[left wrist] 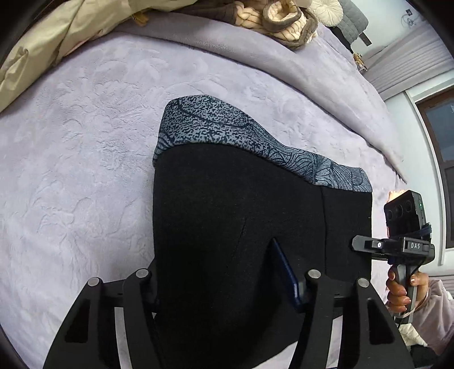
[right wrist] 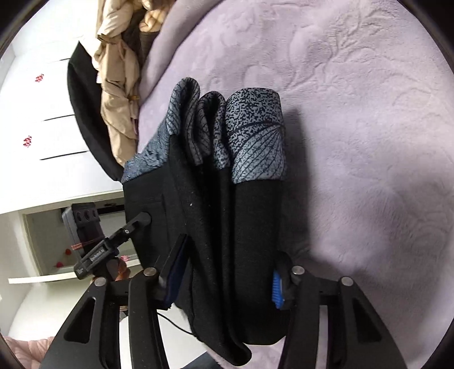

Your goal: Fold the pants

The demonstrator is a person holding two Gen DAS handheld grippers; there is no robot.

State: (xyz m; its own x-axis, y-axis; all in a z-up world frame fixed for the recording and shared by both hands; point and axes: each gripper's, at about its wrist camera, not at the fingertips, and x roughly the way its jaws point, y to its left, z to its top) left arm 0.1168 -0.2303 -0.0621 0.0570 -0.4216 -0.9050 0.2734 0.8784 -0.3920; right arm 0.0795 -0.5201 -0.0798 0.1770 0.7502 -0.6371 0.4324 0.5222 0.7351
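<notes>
The pants (left wrist: 232, 204) are black with grey patterned cuffs (left wrist: 215, 125), folded into a thick bundle over the lilac bed cover (left wrist: 85, 156). My left gripper (left wrist: 221, 255) is shut on the black cloth, which drapes over its left finger; the blue pad (left wrist: 286, 272) of the right finger shows. My right gripper (right wrist: 227, 261) is shut on the folded layers of the pants (right wrist: 241, 215), the cuffs (right wrist: 255, 136) pointing away. The right gripper also shows in the left wrist view (left wrist: 360, 244) at the bundle's right edge. The left gripper shows in the right wrist view (right wrist: 143, 218), touching the bundle's left side.
A beige coat (left wrist: 42, 48) and a knitted blanket with a plush item (left wrist: 286, 22) lie at the bed's far edge. A grey blanket (left wrist: 298, 62) is folded back. A window and wall (left wrist: 431, 136) stand to the right. White drawers (right wrist: 42, 113) show beyond the bed.
</notes>
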